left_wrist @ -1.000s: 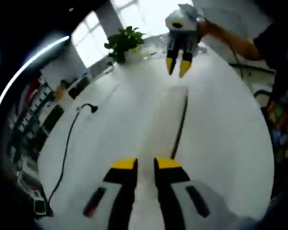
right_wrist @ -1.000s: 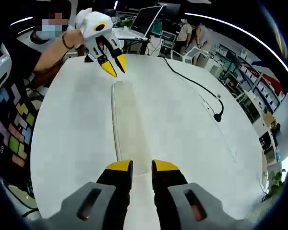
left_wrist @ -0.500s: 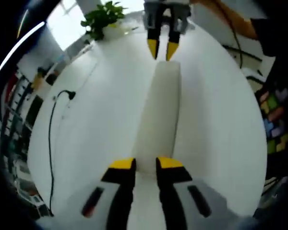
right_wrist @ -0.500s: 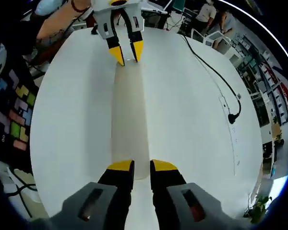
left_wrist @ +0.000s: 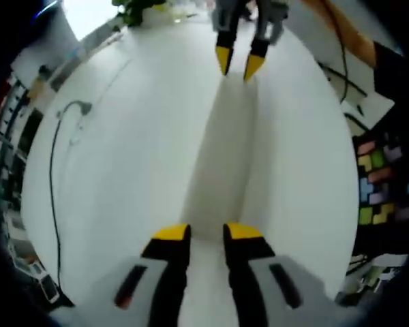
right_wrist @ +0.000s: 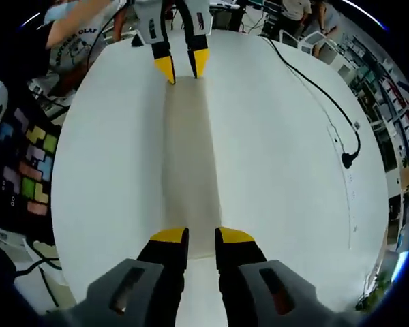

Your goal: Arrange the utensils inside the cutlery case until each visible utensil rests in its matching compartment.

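Both tongs, left and right, stood parted at the closed case's ends on the desk, from 6 to 12 o'clock; sorting had seemingly not begun.

Each view looks along the long white case from opposite ends, close above the table. Both views share it.

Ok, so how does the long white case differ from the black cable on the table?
The case is broad, pale and straight; the cable is thin, black and curved. The case lies along the middle of the table; the cable trails off to one side, ending in a plug. Both lie flat on the white table.
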A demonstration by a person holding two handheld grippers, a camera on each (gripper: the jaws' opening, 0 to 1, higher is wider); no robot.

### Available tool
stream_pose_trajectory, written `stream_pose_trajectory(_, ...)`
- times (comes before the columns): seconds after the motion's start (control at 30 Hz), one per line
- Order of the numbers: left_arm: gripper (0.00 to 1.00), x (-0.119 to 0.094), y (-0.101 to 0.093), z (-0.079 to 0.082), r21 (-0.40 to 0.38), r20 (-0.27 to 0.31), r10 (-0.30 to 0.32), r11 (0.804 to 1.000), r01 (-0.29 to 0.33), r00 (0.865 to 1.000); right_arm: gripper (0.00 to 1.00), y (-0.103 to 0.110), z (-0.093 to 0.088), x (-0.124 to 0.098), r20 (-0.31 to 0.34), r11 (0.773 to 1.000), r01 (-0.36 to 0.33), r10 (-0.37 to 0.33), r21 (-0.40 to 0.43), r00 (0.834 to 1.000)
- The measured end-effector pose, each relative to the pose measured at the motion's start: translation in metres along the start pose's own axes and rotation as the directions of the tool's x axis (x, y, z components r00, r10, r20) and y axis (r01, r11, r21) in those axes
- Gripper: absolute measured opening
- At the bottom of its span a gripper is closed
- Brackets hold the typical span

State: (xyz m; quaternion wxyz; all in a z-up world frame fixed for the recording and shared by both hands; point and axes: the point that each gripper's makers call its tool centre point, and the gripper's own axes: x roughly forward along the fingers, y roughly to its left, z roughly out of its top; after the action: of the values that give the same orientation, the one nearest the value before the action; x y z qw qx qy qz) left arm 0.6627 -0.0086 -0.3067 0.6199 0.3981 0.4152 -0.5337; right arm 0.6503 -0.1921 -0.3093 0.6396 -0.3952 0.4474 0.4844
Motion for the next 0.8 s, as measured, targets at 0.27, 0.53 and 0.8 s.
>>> stream_pose_trajectory(0.27,0.21,0.001,0.000,0.000,-0.005,-0.037,-0.019,1.000,0.018,0.999,0.09,0.004,-0.001,0.002,-0.020,1.000,-0.027,0.027,-0.001,0.999)
stream_pose_trajectory(0.53,0.22,0.004,0.001,0.000,0.009,-0.153,-0.031,0.999,0.033,0.988,0.06,0.007,-0.001,0.002,-0.041,0.997,-0.071,0.070,-0.023,0.997)
stream_pose_trajectory(0.8,0.22,0.002,0.004,-0.007,-0.003,-0.180,-0.098,0.995,0.099,0.979,0.06,0.009,0.001,0.004,-0.011,0.995,-0.093,0.093,0.019,0.996)
